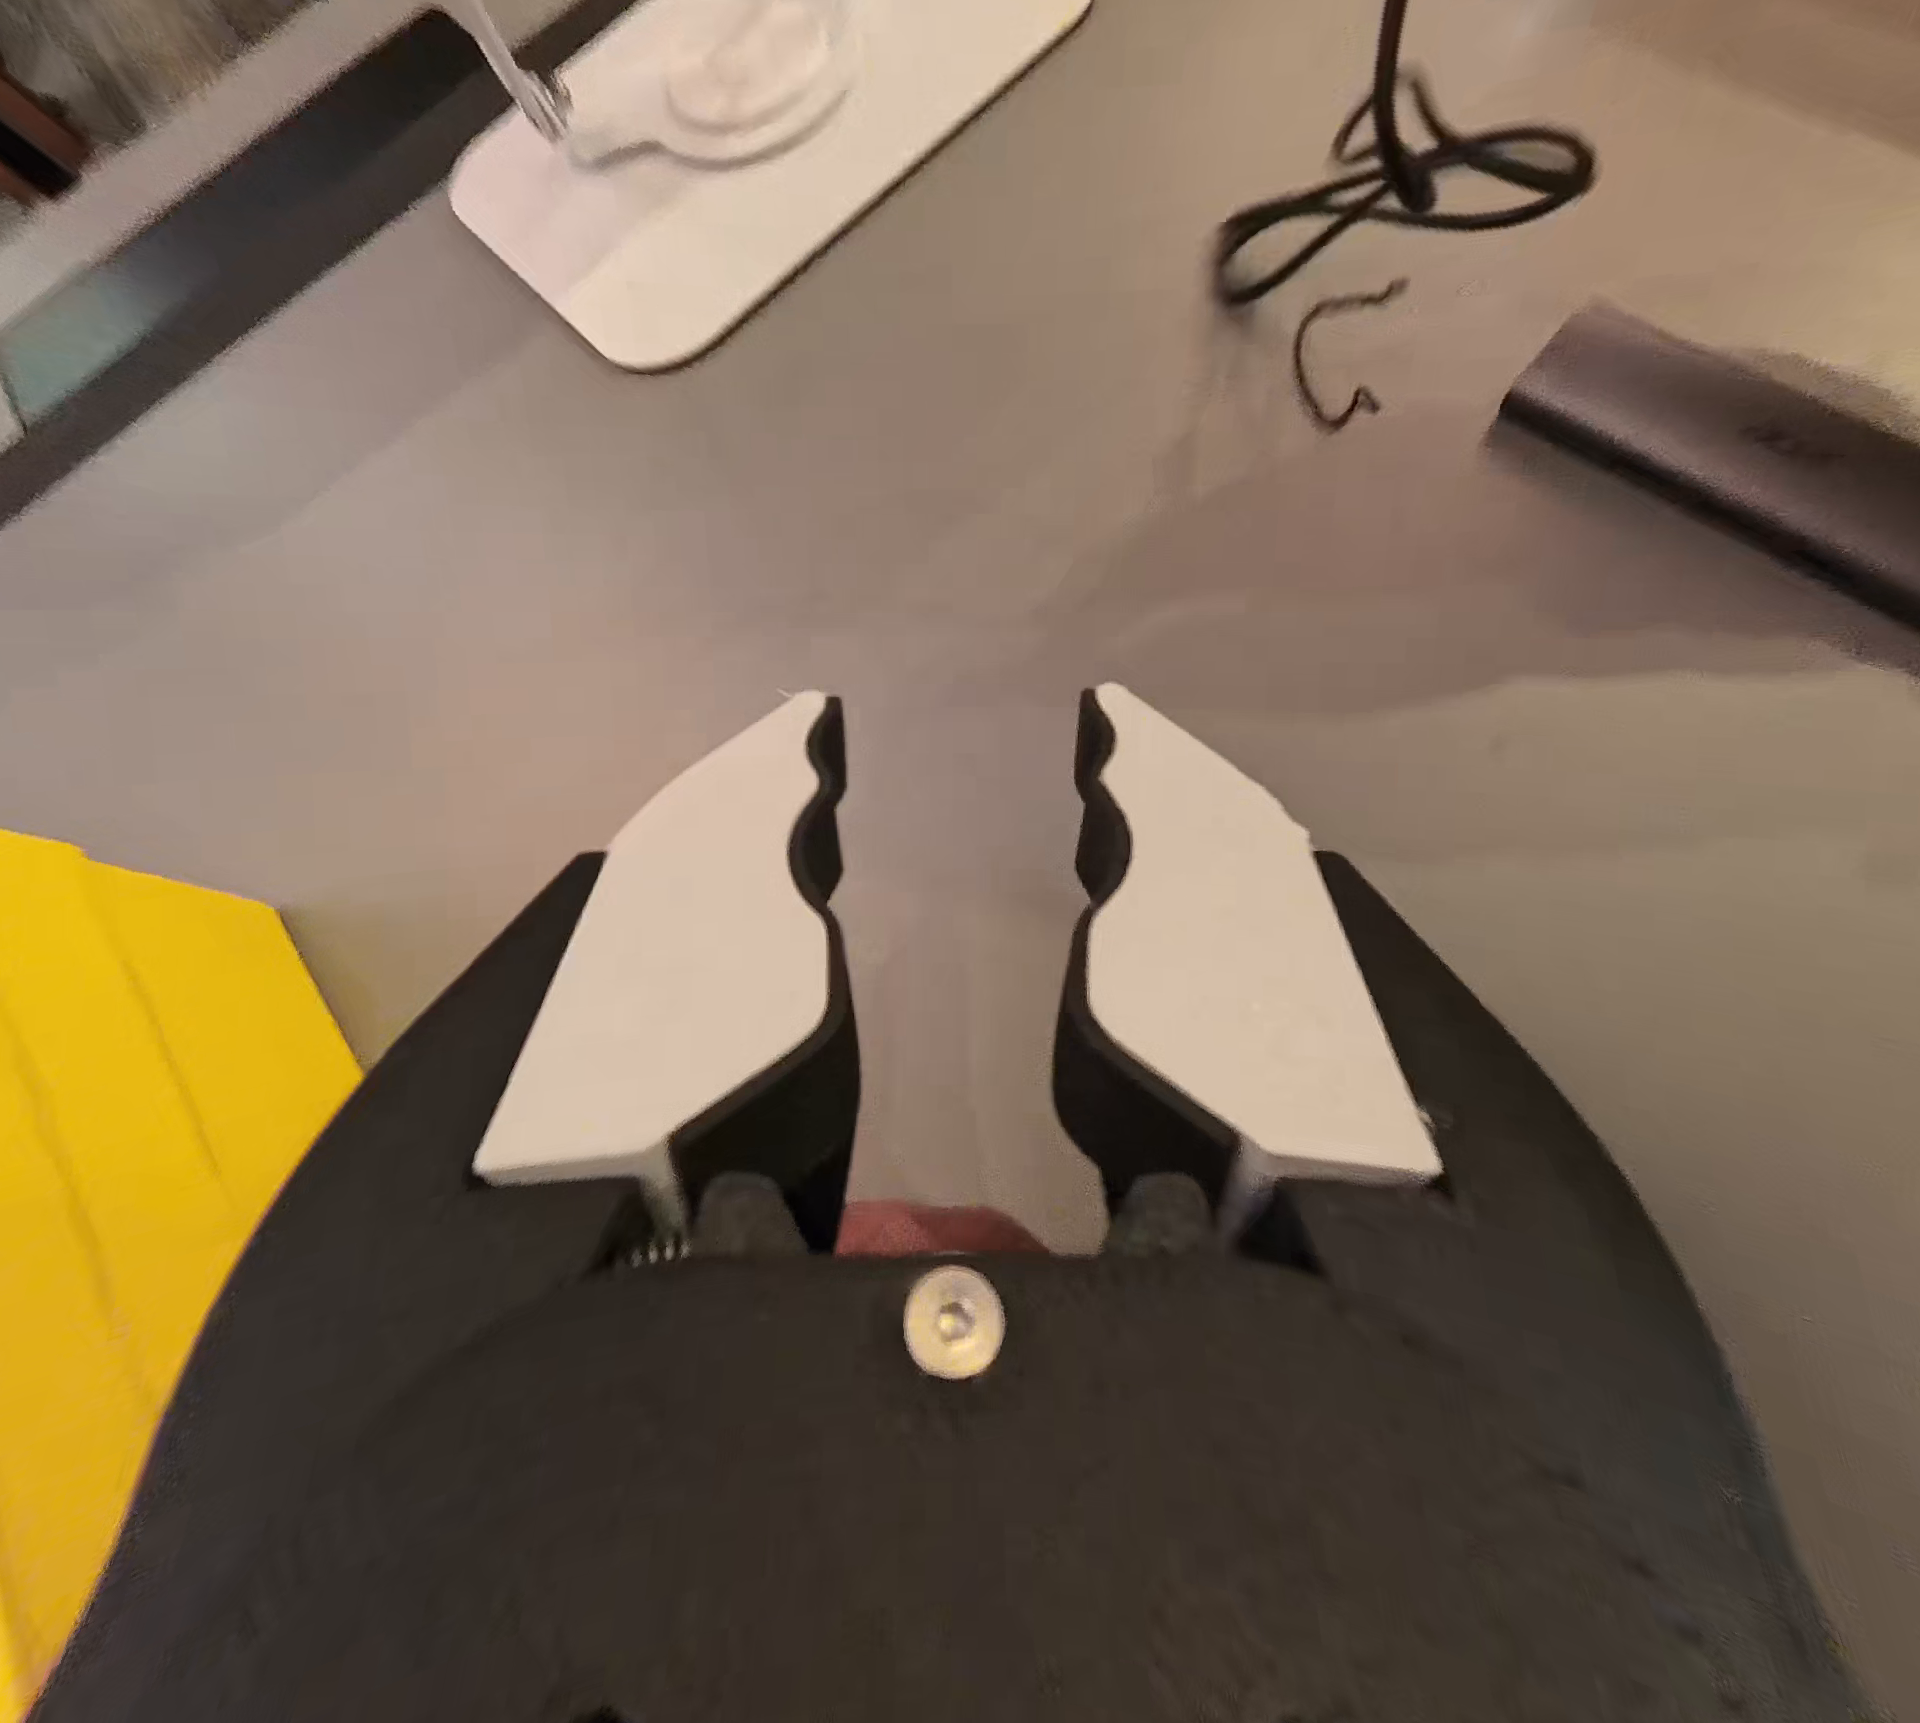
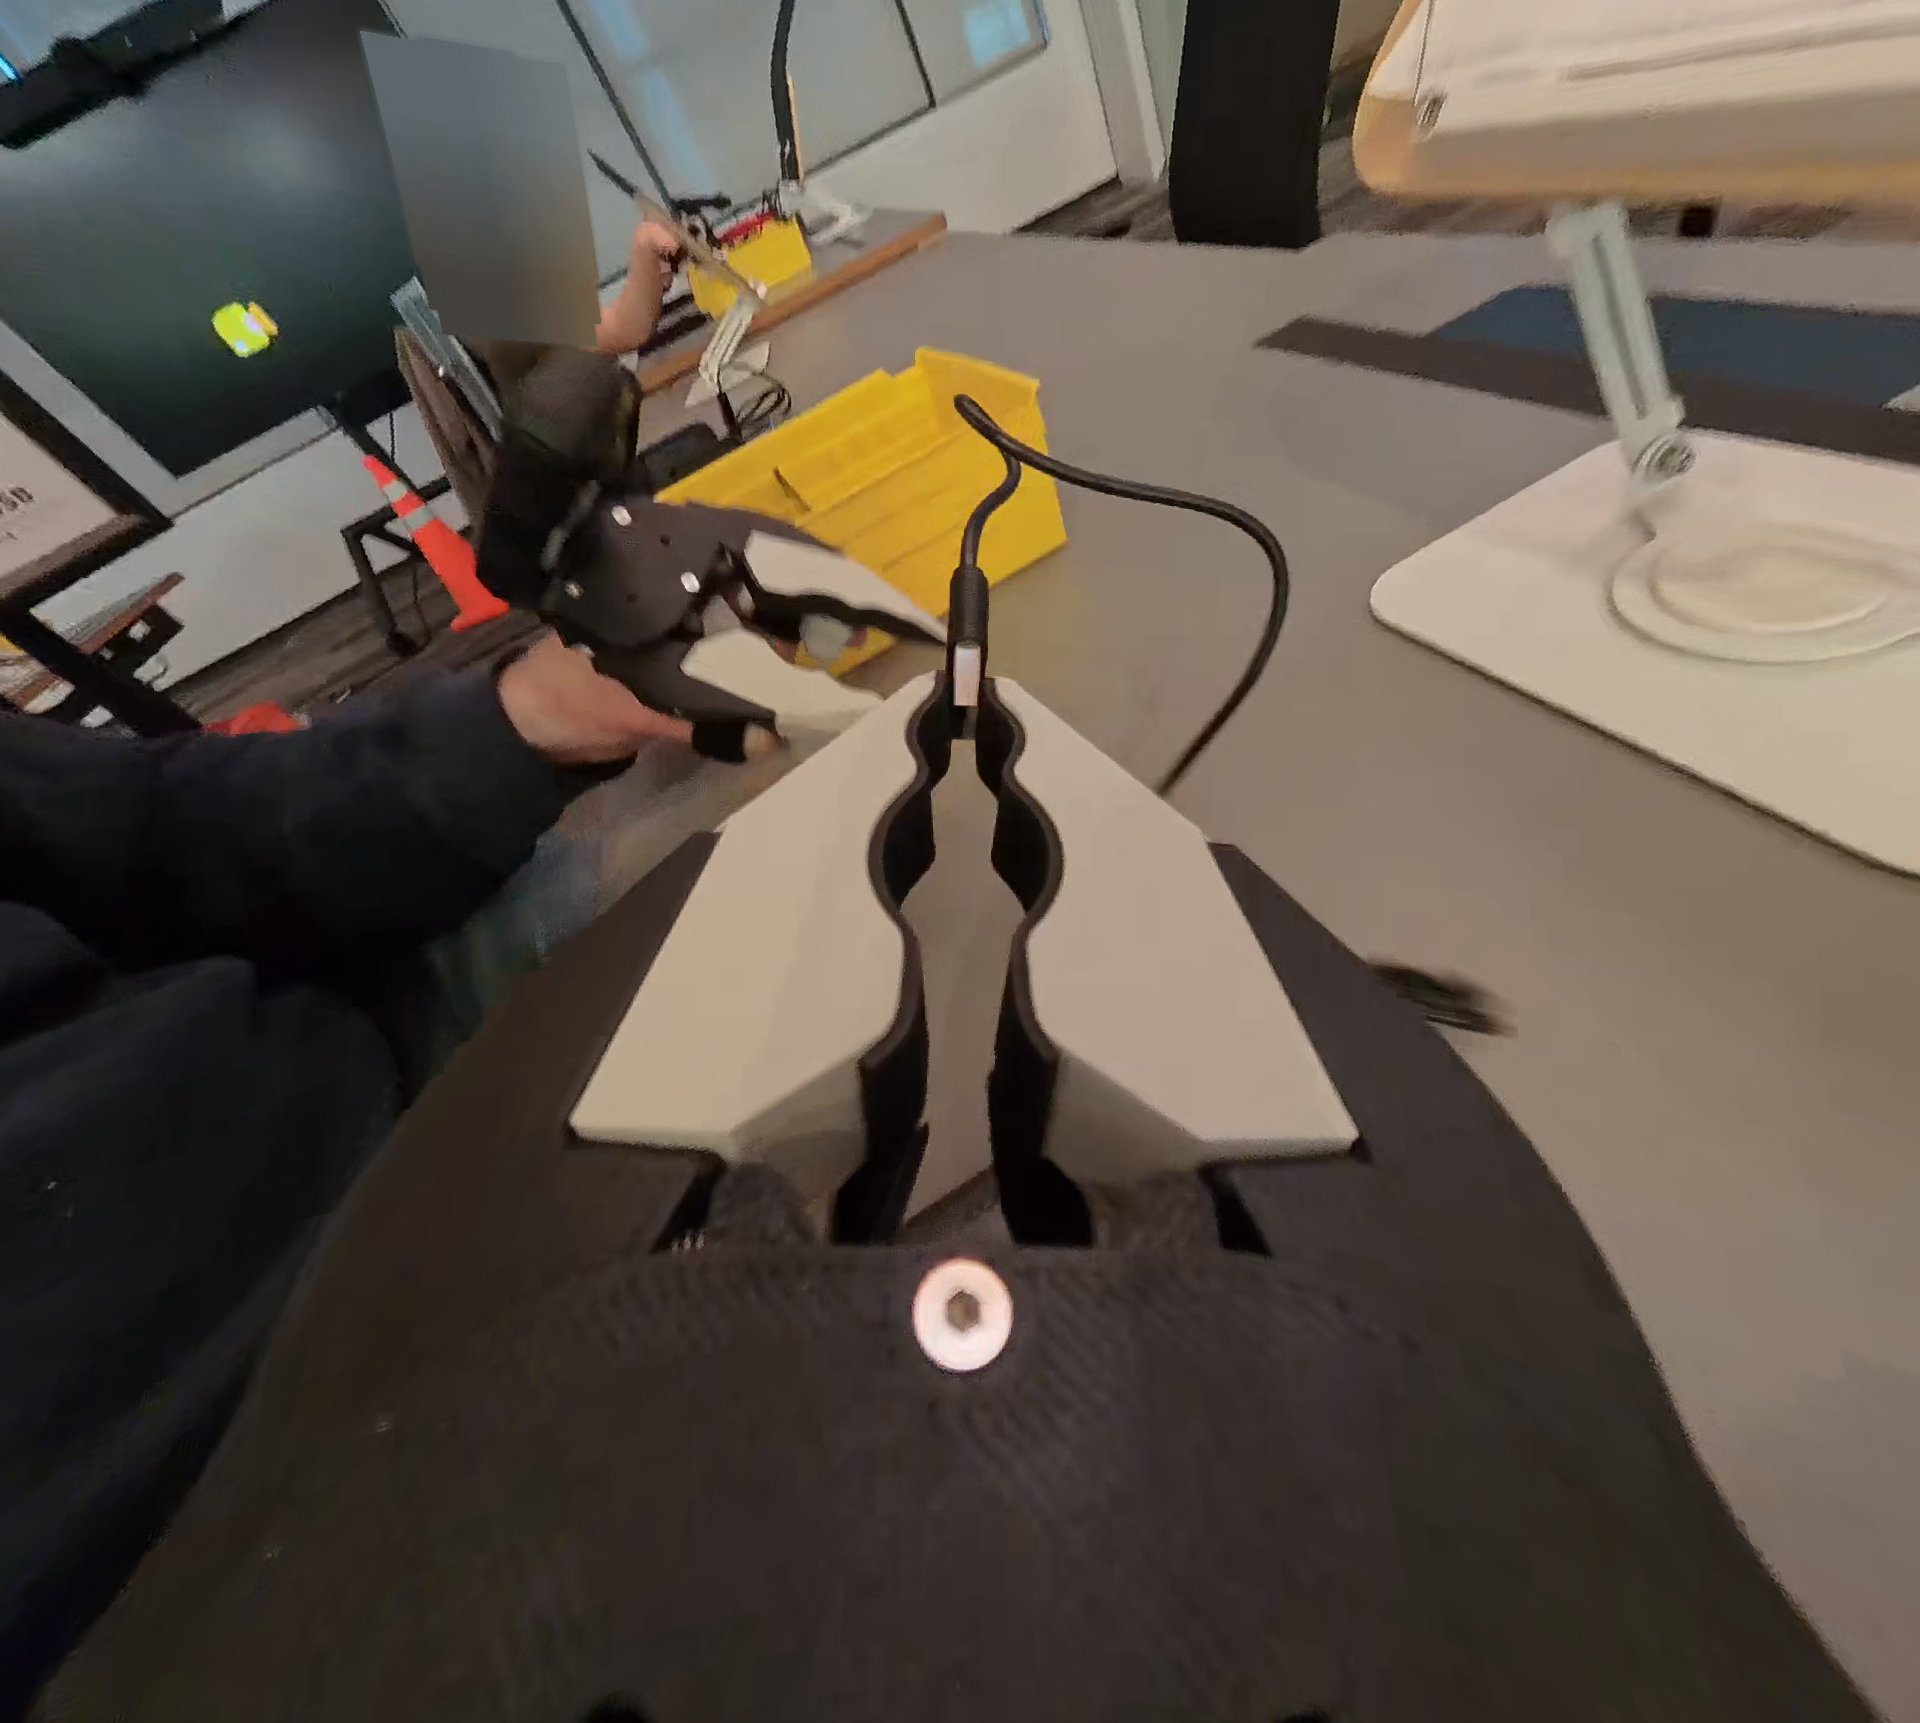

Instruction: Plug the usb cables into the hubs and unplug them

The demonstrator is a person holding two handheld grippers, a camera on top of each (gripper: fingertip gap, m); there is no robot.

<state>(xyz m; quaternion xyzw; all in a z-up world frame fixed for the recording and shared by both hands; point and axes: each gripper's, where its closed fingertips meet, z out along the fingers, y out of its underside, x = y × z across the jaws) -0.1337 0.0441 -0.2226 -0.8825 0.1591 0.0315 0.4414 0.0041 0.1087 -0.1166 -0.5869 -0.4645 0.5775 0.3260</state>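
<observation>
The right tool (image 2: 961, 702) pinches the USB plug (image 2: 966, 650) at its tips. The plug stands straight up, and its black cable (image 2: 1242, 551) loops away to the right. The left tool (image 1: 961, 717) is released and holds nothing. The gray hub (image 1: 1745, 452) lies flat on the counter (image 1: 727, 593), ahead and to its right, long side slanting away.

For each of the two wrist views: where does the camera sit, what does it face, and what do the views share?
Left wrist view: on the left gripper, looking down at the grey table, hub and tangled cable; jaws open, empty.
Right wrist view: on the right gripper, looking across the table; jaws shut on the usb plug; a sleeved arm shows.
Shared: the yellow bin and white stand base.
</observation>
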